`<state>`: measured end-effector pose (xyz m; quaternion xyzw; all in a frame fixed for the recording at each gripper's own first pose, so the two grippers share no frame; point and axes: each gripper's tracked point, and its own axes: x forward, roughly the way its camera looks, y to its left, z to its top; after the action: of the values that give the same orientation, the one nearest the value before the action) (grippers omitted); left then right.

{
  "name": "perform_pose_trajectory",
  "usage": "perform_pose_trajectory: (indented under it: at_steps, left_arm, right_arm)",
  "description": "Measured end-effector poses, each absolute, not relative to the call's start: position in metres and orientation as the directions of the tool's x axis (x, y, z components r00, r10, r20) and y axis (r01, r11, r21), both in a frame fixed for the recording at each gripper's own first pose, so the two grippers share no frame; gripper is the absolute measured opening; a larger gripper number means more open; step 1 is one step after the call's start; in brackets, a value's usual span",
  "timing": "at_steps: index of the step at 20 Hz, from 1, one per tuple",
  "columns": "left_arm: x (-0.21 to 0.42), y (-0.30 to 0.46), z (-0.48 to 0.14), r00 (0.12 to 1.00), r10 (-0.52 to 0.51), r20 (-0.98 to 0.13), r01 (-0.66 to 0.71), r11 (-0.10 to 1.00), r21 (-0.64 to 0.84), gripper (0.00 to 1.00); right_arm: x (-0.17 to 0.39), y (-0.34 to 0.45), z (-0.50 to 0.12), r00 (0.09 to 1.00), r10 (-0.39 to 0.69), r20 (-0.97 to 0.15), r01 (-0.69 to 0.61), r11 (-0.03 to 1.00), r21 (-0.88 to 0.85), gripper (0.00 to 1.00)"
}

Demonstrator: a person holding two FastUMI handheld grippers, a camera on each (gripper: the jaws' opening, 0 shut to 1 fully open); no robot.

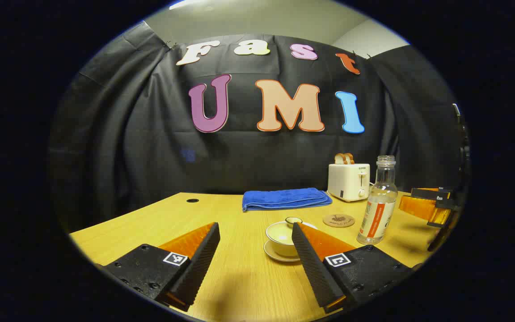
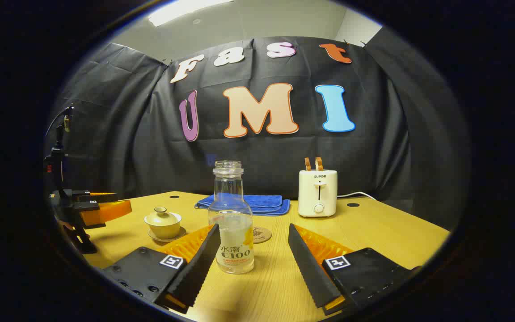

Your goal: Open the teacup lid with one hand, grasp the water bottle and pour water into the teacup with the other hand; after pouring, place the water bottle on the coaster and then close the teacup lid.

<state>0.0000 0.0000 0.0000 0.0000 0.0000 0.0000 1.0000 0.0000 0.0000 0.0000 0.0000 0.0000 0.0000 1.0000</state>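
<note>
A pale lidded teacup (image 1: 280, 235) stands on its saucer just ahead of my left gripper (image 1: 255, 228), which is open; the cup sits by the right fingertip, partly hidden behind it. The lid with its small knob (image 1: 293, 220) rests on the cup. The clear uncapped water bottle (image 2: 233, 223), partly filled, stands upright between the fingers of my open right gripper (image 2: 253, 229), nearer the left finger and not clamped. In the left gripper view the bottle (image 1: 378, 205) is right of the cup, with the round coaster (image 1: 339, 220) behind them. The teacup (image 2: 163, 222) also appears at left in the right gripper view.
A white toaster (image 2: 318, 192) with toast and a folded blue towel (image 2: 257, 202) sit at the back of the wooden table (image 2: 373, 228). The coaster (image 2: 263, 234) lies just behind the bottle. The other gripper (image 2: 92, 208) hovers at the table's left edge.
</note>
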Motion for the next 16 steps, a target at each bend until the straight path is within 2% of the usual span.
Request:
perform_pose_trajectory:
  at_steps: [1,2,4,5,10,11,12,13,14,16]
  left_arm:
    - [0.001,0.0,0.0,1.0,0.001,0.0,-0.001,1.0,0.0,0.95]
    - [0.002,0.001,0.001,1.0,0.001,0.002,-0.001,1.0,-0.001,0.95]
    - [0.001,-0.006,-0.001,1.0,-0.023,0.0,0.023,1.0,0.001,0.95]
    - [0.001,-0.01,0.0,0.999,-0.043,0.004,0.043,0.999,0.0,0.95]
    - [0.002,-0.008,0.0,0.999,-0.046,0.003,0.046,0.999,0.0,0.95]
    - [0.003,-0.008,0.002,0.999,-0.044,0.007,0.044,0.999,-0.001,0.95]
    - [0.004,-0.007,-0.001,0.999,-0.04,0.0,0.04,0.999,0.0,0.95]
    - [0.003,-0.007,0.0,0.999,-0.042,0.002,0.042,0.999,0.0,0.95]
    - [0.003,-0.007,0.002,0.999,-0.043,0.007,0.043,0.999,-0.001,0.95]
    - [0.003,-0.008,0.0,0.999,-0.046,0.006,0.046,0.999,-0.001,0.96]
  right_arm:
    - [0.001,0.0,0.0,1.0,-0.001,0.001,0.001,1.0,0.0,0.94]
    - [0.002,-0.001,0.0,1.0,-0.007,-0.002,0.007,1.0,0.001,0.98]
    - [0.003,-0.001,0.0,1.0,-0.011,0.0,0.011,1.0,0.0,0.98]
    - [0.001,-0.001,-0.001,1.0,-0.01,0.001,0.01,1.0,0.0,0.94]
    - [0.002,0.0,0.0,1.0,-0.012,0.003,0.012,1.0,0.0,1.0]
    - [0.001,-0.001,-0.001,1.0,-0.012,0.001,0.012,1.0,0.001,0.94]
    - [0.002,0.0,0.0,1.0,-0.012,0.002,0.012,1.0,0.001,1.0]
    - [0.003,0.0,0.0,1.0,-0.013,0.002,0.013,1.0,0.001,0.94]
    - [0.002,0.0,0.0,1.0,-0.013,0.002,0.013,1.0,0.001,0.98]
    - [0.003,0.0,-0.001,1.0,-0.013,0.002,0.013,1.0,0.001,0.98]
